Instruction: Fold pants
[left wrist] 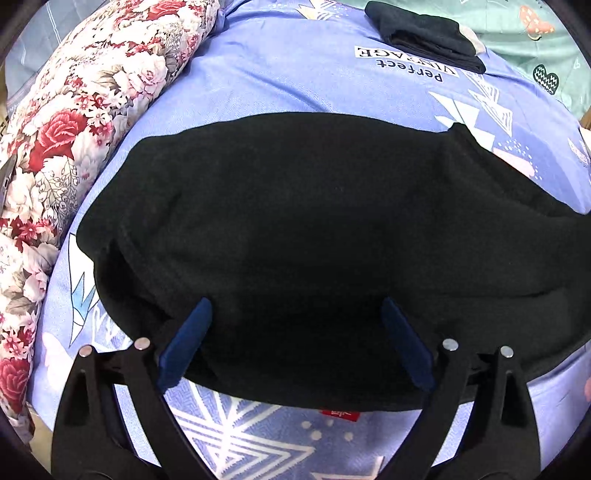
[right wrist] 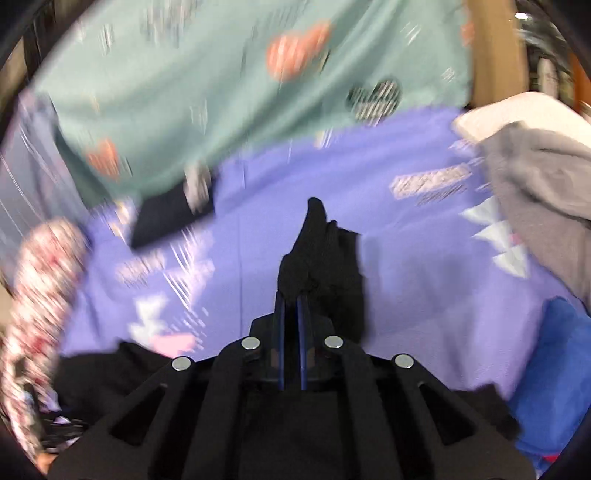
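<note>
Black pants [left wrist: 295,240] lie spread on the purple patterned bedsheet [left wrist: 295,81], with a red label [left wrist: 340,414] at their near edge. My left gripper [left wrist: 297,314] hovers over the near part of the pants, its blue pads wide apart and pressing on nothing. In the right wrist view, which is blurred, my right gripper [right wrist: 291,295] is shut on a bunched end of the black pants [right wrist: 321,254], lifted above the sheet [right wrist: 406,258]. More black cloth [right wrist: 110,373] hangs below the fingers.
A floral quilt [left wrist: 74,122] runs along the left side of the bed. A folded dark garment [left wrist: 424,33] lies at the far end by a green sheet [left wrist: 517,37]. Grey clothing [right wrist: 535,192] and a blue cloth [right wrist: 554,369] are piled at the right.
</note>
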Tool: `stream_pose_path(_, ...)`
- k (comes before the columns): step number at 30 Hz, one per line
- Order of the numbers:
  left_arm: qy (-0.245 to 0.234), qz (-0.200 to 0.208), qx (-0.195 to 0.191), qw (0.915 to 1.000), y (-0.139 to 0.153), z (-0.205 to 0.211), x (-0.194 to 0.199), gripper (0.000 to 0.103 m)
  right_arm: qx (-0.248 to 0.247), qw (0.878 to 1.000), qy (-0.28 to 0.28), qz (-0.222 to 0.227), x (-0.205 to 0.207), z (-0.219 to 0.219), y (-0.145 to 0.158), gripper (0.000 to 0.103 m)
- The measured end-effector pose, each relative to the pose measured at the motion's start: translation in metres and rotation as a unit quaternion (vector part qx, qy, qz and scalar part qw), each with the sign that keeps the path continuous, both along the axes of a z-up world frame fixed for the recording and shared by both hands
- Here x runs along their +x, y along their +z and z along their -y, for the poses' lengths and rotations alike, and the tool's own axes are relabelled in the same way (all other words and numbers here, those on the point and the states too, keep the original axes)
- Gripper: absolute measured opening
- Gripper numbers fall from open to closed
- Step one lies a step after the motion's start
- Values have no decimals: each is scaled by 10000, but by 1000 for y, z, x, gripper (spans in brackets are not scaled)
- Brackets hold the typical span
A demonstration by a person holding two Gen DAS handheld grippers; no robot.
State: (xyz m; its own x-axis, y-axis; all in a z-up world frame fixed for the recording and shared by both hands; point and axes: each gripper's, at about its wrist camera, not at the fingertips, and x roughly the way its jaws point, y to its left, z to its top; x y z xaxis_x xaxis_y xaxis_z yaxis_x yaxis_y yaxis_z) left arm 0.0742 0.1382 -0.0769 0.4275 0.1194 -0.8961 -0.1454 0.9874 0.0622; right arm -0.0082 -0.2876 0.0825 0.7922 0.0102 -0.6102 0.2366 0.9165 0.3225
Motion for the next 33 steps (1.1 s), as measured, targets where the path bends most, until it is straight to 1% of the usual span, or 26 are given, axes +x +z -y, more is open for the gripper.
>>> stream_pose_path(1, 23, 9, -10, 10000, -1, -1, 0, 96, 191, 9996, -93, 163, -30, 14, 3, 6)
stream_pose_path(2, 41, 14, -8, 10000, -2, 0, 0, 96, 356, 9990, -168, 217, -52, 24, 0, 5)
stream_pose_path(3, 33, 15, 16, 10000, -1, 0, 1, 96, 535, 9980, -293, 160, -76, 36, -12, 5)
stream_pose_path(4, 18, 17, 38, 10000, -1, 0, 1, 97, 649, 9972, -365, -26, -91, 44, -28, 5)
stream_pose_path(6, 21, 0, 24, 10000, 0, -1, 2, 97, 794, 9944, -522, -469, -104, 54, -61, 5)
stream_pose_path(8, 57, -15, -15, 10000, 1, -3, 2, 97, 983, 9846, -744, -1238, -116, 61, -111, 5)
stream_pose_path(10, 88, -29, 31, 10000, 2, -1, 2, 97, 1200, 9766, -889, -1549, -128, 61, -139, 7)
stream_pose_path(11, 103, -33, 55, 9999, 3, 0, 0, 97, 1235, 9770, -896, -1488, -131, 61, -141, 8)
stream_pose_path(12, 107, -27, 50, 9999, 4, 1, -2, 97, 1177, 9780, -898, -1470, -133, 60, -139, 17)
stream_pose_path(13, 99, -12, 25, 9999, 6, 2, -4, 97, 1043, 9797, -887, -1462, -132, 59, -131, 35)
stream_pose_path(14, 93, 2, -4, 10000, 7, 2, -5, 97, 972, 9817, -865, -1394, -131, 59, -125, 43)
stream_pose_path(16, 61, 96, -252, 9996, 12, 1, -11, 97, 736, 9863, -868, -1195, -128, 59, -110, 51)
stream_pose_path(17, 59, 196, -401, 9990, 15, -1, -15, 97, 635, 9875, -895, -1131, -127, 60, -106, 53)
stream_pose_path(19, 111, 299, -479, 9983, 16, -2, -19, 97, 636, 9851, -1023, -1226, -121, 66, -111, 53)
stream_pose_path(20, 137, 307, -495, 9982, 15, -2, -20, 97, 783, 9824, -1103, -1287, -119, 71, -119, 53)
stream_pose_path(21, 156, 284, -514, 9982, 13, -1, -20, 97, 951, 9805, -1142, -1289, -115, 76, -124, 49)
stream_pose_path(22, 162, 252, -510, 9983, 11, -1, -20, 97, 1004, 9793, -1170, -1308, -108, 79, -127, 37)
stream_pose_path(23, 169, 211, -482, 9985, 9, 0, -19, 97, 1065, 9779, -1192, -1345, -105, 83, -131, 32)
stream_pose_path(24, 178, 178, -435, 9987, 7, 1, -18, 97, 1175, 9763, -1213, -1353, -103, 87, -133, 23)
stream_pose_path(25, 183, 164, -412, 9989, 6, 1, -18, 97, 1278, 9747, -1245, -1343, -102, 91, -134, 17)
stream_pose_path(27, 209, 159, -407, 9988, 5, 1, -18, 97, 1229, 9775, -1208, -1218, -102, 87, -125, 13)
stream_pose_path(31, 238, 159, -420, 9987, 6, -2, -16, 97, 813, 9891, -1023, -684, -120, 67, -82, 12)
stream_pose_path(33, 231, 167, -394, 9988, 6, -2, -16, 97, 745, 9899, -1011, -652, -128, 64, -74, 12)
